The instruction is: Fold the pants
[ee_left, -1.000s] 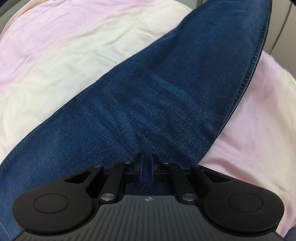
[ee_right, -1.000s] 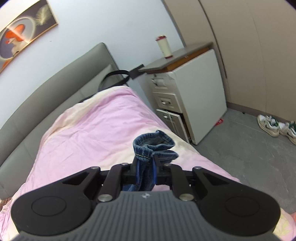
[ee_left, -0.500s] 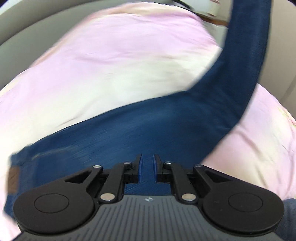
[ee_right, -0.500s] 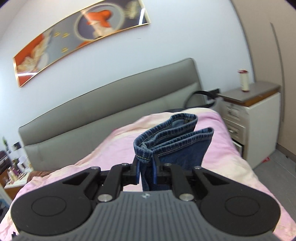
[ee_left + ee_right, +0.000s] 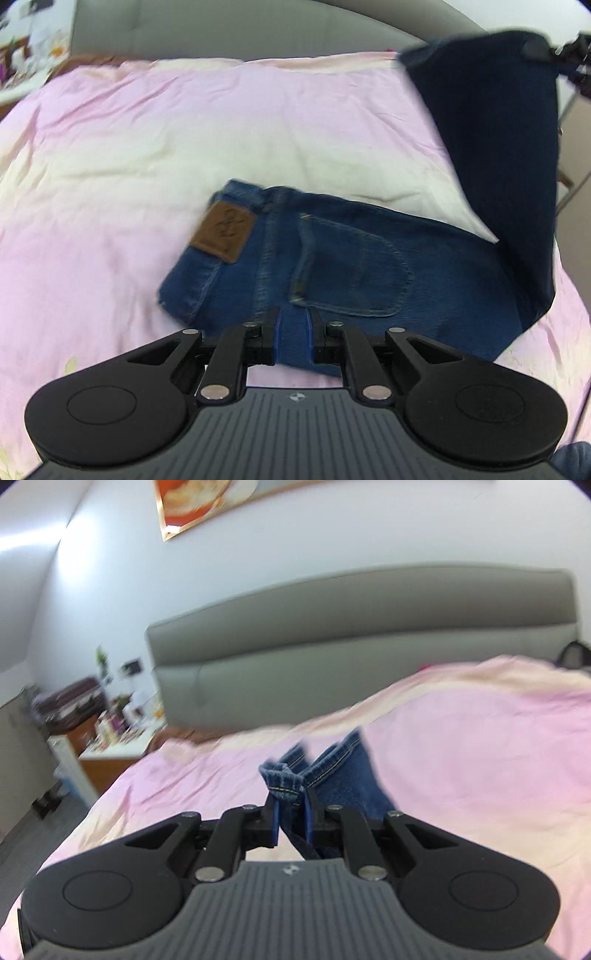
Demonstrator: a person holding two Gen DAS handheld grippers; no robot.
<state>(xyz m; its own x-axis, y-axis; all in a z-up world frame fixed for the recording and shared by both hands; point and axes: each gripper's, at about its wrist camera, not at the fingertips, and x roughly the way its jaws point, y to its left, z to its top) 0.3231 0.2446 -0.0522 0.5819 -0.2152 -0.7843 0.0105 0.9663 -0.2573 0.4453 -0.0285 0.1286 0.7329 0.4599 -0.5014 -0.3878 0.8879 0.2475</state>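
Blue jeans [image 5: 351, 266] lie on the pink bed cover, waistband with a brown leather patch [image 5: 223, 230] to the left and a back pocket showing. The legs [image 5: 498, 147] rise steeply at the right, lifted off the bed. My left gripper [image 5: 294, 332] hovers over the near edge of the jeans' seat with a narrow gap between its fingers, holding nothing. My right gripper [image 5: 291, 816] is shut on the bunched leg hems [image 5: 314, 771] and holds them above the bed.
The pink and cream bed cover [image 5: 147, 129] spreads all around. A grey padded headboard [image 5: 351, 627] stands at the back. A cluttered nightstand [image 5: 107, 738] is at the far left, beside the bed's edge.
My left gripper has pulled back, so the waistband and pocket came into view. My right gripper has swung the lifted hems round from the right-hand nightstand towards the headboard.
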